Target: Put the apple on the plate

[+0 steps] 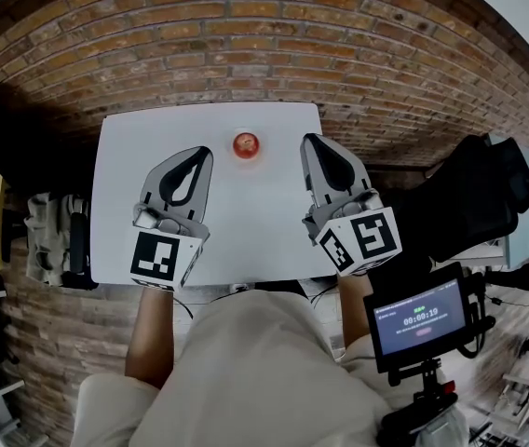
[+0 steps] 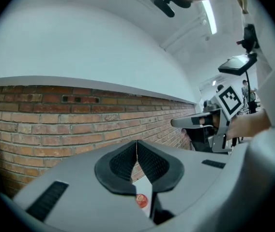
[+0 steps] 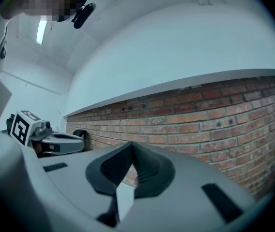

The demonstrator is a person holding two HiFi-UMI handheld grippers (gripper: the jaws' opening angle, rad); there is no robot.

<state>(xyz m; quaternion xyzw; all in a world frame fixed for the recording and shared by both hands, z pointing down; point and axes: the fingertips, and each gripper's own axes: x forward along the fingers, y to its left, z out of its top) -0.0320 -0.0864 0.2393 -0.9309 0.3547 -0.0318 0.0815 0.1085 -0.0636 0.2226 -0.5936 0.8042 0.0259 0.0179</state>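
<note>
A red apple rests near the far edge of the white table. A pale rim shows around its base, too small to make out clearly. My left gripper hovers to the apple's left, my right gripper to its right, both apart from it. In the left gripper view the left gripper has its jaws pressed together with nothing between them, and the apple peeks out below. In the right gripper view the right gripper is likewise shut and empty. Each gripper view shows the other gripper off to the side.
A brick wall runs behind the table. A black chair with a dark bag stands at the right. A small screen on a stand is near my right arm. Grey gear sits left of the table.
</note>
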